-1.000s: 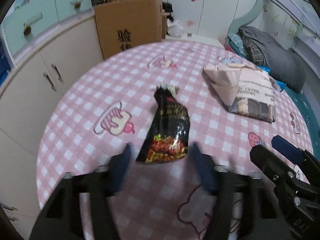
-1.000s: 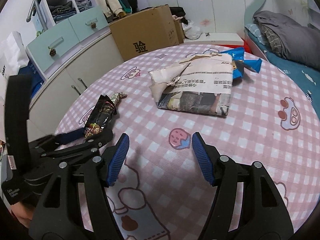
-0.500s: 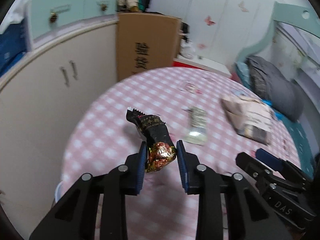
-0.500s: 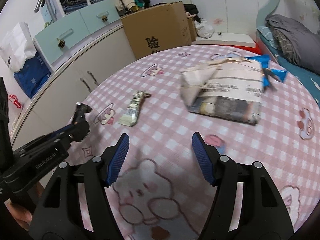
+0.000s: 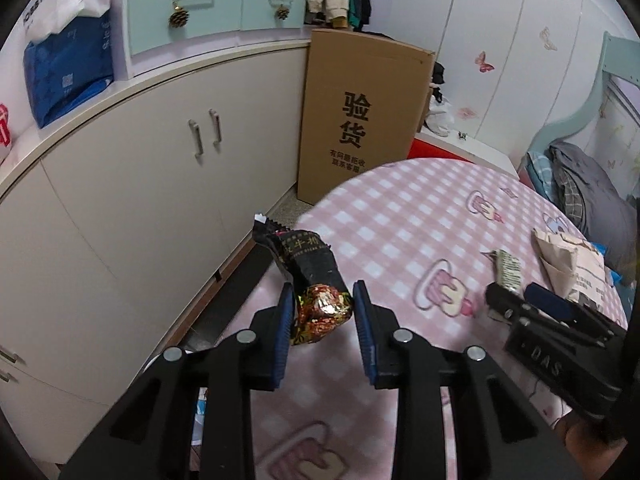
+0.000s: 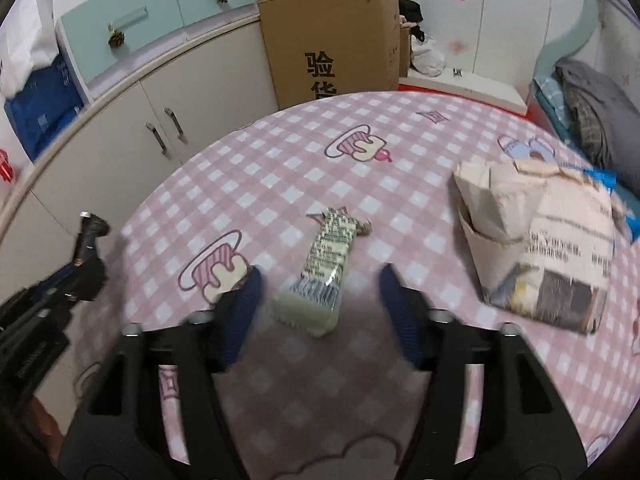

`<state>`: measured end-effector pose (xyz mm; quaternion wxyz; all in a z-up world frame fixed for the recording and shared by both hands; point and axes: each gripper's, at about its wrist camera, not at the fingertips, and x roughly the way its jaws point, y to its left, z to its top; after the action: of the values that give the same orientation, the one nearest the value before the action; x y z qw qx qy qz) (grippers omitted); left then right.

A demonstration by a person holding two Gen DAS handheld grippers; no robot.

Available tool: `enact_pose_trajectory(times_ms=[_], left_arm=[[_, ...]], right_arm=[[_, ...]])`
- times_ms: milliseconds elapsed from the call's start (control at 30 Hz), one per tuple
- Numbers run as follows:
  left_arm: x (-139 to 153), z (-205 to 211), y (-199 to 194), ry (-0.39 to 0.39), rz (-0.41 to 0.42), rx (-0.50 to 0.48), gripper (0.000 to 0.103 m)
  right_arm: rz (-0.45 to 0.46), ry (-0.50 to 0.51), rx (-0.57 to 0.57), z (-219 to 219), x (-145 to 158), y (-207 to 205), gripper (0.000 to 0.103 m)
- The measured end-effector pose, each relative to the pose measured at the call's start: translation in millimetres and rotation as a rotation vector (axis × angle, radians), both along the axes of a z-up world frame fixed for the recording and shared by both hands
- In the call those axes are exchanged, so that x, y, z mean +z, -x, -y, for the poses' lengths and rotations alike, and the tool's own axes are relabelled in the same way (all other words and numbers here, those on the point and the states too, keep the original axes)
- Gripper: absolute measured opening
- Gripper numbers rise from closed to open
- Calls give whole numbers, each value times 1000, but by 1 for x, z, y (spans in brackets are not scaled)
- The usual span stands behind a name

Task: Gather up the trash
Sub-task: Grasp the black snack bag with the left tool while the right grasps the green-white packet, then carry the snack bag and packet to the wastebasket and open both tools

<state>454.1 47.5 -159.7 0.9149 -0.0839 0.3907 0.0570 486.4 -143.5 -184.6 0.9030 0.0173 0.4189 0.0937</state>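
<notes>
My left gripper (image 5: 322,312) is shut on a black snack wrapper (image 5: 310,272) and holds it up over the left edge of the round pink checked table (image 5: 400,216). The wrapper's tip (image 6: 90,226) also shows at the left of the right wrist view. My right gripper (image 6: 320,284) is open and low over the table, its fingers on either side of a pale green wrapper (image 6: 326,268) that lies flat. That wrapper (image 5: 508,270) also shows in the left wrist view, just beyond the right gripper's tip.
A crumpled newspaper bundle (image 6: 536,244) lies at the table's right, with a blue packet (image 6: 600,178) behind it. A cardboard box (image 6: 332,40) and white cabinets (image 5: 160,184) stand beyond the table's left side. A bed with grey bedding (image 6: 596,100) is on the right.
My left gripper closed on the black wrapper, lifted it off the table and carried it left past the edge. My right gripper moved left and forward to straddle the pale green wrapper.
</notes>
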Motion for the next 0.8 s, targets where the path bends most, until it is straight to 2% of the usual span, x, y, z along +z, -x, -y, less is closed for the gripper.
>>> enact_pose_trajectory(times_ms=[33,167,467,800], left_arm=[[-1,-5,0,9,-4,3,29],[-3,-20,8,53,-12,3,29],[-2,-65,52,114,-13,36,29],[-13,-142,121,135,-35,155,29]], right_arm=[[0,0,10,-1,0,-1,23],[17,7,34,-8,3,4,13],[26,-97,206,-64,22,59,12],[19,-137,431,-181,24,125,12]])
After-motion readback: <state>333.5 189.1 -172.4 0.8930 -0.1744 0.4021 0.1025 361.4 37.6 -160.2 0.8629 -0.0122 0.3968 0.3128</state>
